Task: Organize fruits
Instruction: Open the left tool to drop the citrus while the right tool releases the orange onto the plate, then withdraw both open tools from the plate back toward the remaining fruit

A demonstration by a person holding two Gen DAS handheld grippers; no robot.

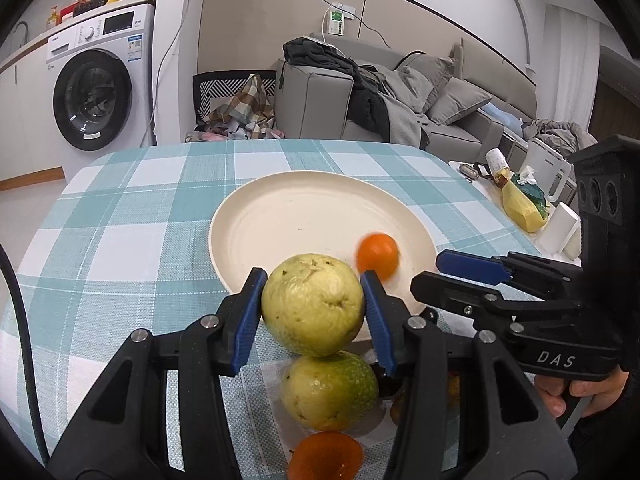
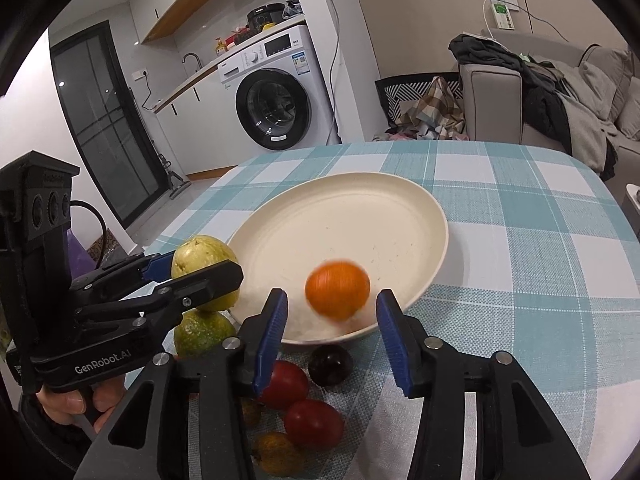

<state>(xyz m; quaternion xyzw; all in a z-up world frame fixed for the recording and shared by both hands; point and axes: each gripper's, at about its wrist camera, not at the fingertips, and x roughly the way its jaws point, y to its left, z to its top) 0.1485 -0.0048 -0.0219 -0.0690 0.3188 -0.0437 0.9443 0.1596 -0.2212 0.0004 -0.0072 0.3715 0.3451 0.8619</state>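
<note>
Clamping a yellow guava (image 1: pixel 312 304), the left gripper (image 1: pixel 313 308) hangs at the plate's (image 2: pixel 400 200) near rim; the right gripper's (image 2: pixel 332 320) jaws stand apart, the orange (image 2: pixel 337 296) just beyond them.

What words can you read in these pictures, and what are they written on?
"DAS": on the right gripper, seen from the left wrist.
"GenRobot.AI": on the left gripper, seen from the right wrist.
Washing machine labels and stickers: too small to read.
White kettle lettering: blurred.
Wall strip label: unreadable.
</note>
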